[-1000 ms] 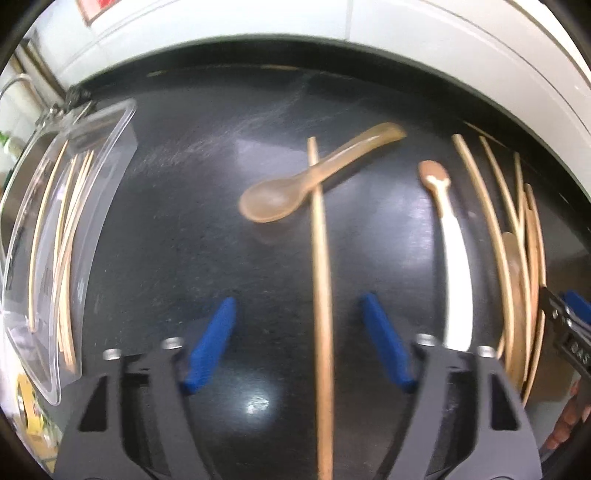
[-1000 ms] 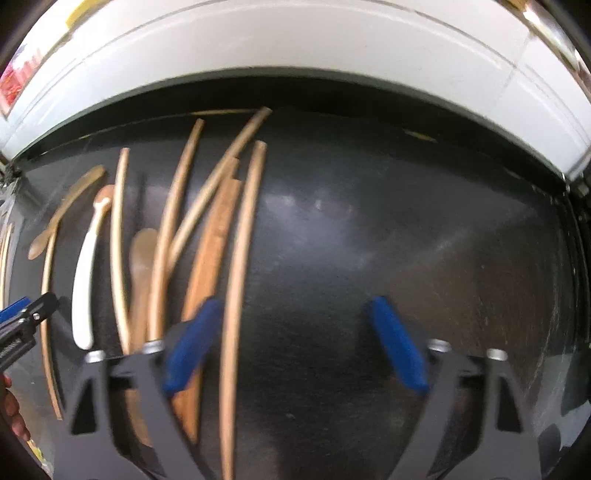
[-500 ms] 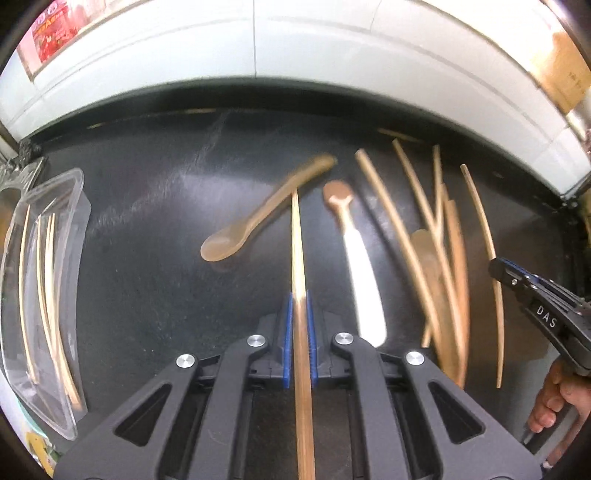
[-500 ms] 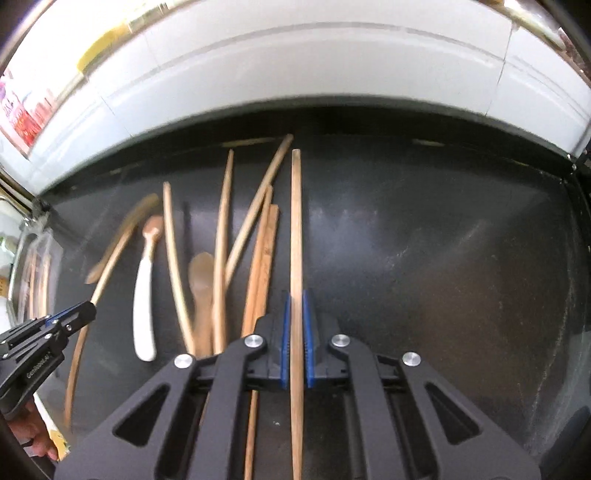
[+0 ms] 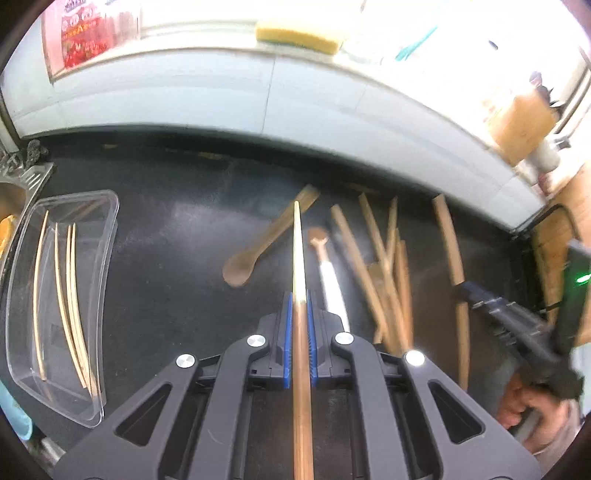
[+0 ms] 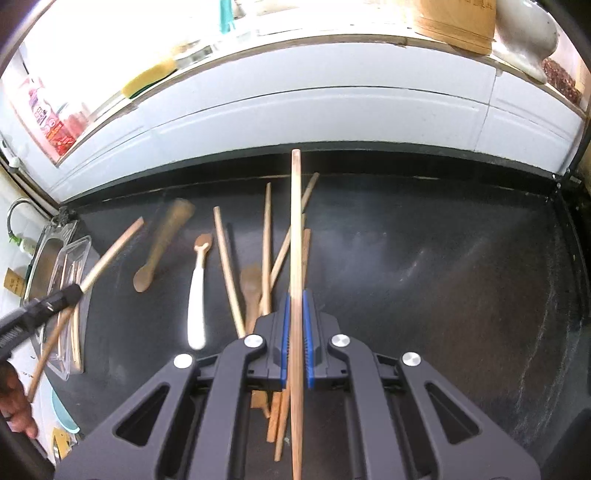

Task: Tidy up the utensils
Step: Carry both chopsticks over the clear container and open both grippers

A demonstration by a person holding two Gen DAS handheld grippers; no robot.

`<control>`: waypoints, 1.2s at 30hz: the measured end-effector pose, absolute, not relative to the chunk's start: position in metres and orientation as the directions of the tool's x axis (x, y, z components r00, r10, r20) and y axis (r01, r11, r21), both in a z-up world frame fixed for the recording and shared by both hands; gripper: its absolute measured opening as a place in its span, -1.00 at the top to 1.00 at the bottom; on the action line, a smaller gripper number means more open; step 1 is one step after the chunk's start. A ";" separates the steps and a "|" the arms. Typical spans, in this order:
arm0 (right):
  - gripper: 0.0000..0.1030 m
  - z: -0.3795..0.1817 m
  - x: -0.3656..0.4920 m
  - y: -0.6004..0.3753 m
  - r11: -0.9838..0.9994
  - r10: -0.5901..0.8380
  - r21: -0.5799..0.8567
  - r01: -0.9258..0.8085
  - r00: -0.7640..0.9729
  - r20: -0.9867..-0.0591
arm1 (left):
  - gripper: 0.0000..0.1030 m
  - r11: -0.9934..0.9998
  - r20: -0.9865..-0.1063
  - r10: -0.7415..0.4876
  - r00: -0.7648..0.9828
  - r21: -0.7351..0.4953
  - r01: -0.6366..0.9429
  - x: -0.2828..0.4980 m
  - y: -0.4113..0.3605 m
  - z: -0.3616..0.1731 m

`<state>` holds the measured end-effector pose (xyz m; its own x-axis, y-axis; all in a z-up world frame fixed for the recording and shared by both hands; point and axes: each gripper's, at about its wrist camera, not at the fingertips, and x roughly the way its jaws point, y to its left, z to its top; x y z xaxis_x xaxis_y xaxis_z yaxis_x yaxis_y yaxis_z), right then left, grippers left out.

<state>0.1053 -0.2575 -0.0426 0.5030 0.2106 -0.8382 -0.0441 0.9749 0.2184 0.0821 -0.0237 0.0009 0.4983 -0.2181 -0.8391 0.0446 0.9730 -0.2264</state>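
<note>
In the left wrist view my left gripper (image 5: 299, 295) is shut on a wooden chopstick (image 5: 297, 251), held lifted above the black counter (image 5: 166, 258). My right gripper (image 6: 295, 295) is likewise shut on another chopstick (image 6: 295, 221), raised over a loose pile of chopsticks (image 6: 266, 240). On the counter lie a wooden spoon (image 5: 258, 247) and a white-handled spoon (image 5: 330, 280). A clear plastic tray (image 5: 22, 295) at the left holds several chopsticks. The right gripper (image 5: 465, 288) shows at the right edge of the left view, and the left gripper (image 6: 75, 291) at the left of the right view.
A steel sink (image 5: 7, 199) adjoins the tray on the left. A white tiled wall (image 6: 332, 118) backs the counter, with a yellow sponge (image 5: 295, 35) on its ledge. A wooden block (image 5: 521, 122) stands at the far right. A hand (image 5: 535, 413) holds the right gripper.
Both grippers went from open to shut, each on a chopstick, then rose and carried the chopsticks up off the counter. More of the wall and ledge has come into view.
</note>
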 end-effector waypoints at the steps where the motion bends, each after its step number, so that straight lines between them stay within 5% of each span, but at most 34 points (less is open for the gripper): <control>1: 0.86 -0.042 0.102 -0.255 0.974 0.215 0.224 -0.045 0.505 -0.836 | 0.88 0.970 -0.826 -0.233 0.513 -0.234 0.064 0.078 -0.027 0.010; 16: 0.86 -0.007 0.068 -0.213 0.955 0.295 0.259 -0.144 0.520 -0.802 | 0.88 0.961 -0.785 -0.249 0.568 -0.273 0.044 0.050 0.015 0.040; 36: 0.85 -0.001 0.068 0.082 0.846 0.524 0.438 -0.305 0.313 -0.792 | 0.88 0.950 -0.823 -0.099 0.560 -0.246 -0.192 0.019 0.278 0.023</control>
<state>0.0678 0.0822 -0.0011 0.3131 0.5235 -0.7924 -0.3047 0.8456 0.4383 0.0194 0.2780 0.0230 0.5600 -0.0992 -0.8226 -0.1924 0.9501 -0.2456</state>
